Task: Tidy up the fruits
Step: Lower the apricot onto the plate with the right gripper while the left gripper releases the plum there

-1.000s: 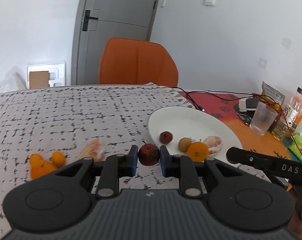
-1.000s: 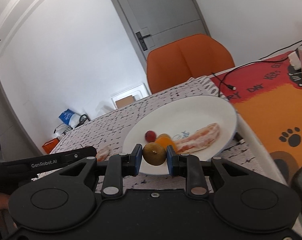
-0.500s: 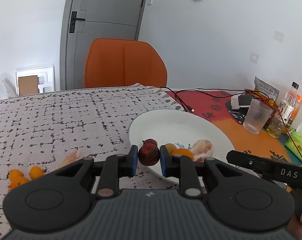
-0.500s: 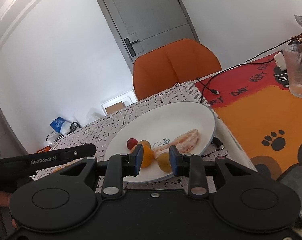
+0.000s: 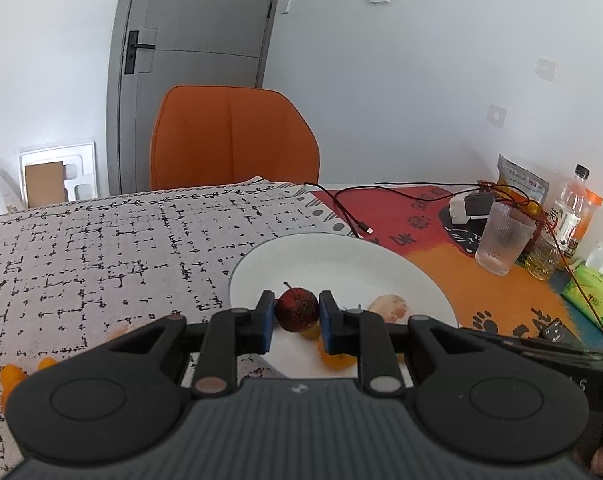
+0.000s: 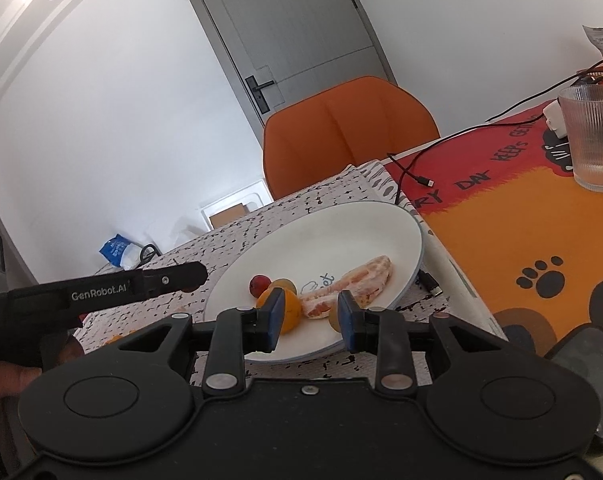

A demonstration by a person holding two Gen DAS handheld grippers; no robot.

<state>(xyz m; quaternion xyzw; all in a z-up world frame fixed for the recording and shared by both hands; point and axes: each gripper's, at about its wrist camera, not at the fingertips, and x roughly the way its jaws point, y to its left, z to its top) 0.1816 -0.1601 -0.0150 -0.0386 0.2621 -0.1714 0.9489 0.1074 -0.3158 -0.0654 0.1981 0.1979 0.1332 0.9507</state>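
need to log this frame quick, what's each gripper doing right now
Left gripper: shut on the small dark red speckled fruit with a stem, over the white plate.
Right gripper: open, holding nothing.

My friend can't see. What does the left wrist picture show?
The left gripper pinches a dark red fruit above a white plate on a patterned tablecloth. An orange chair stands behind the table.
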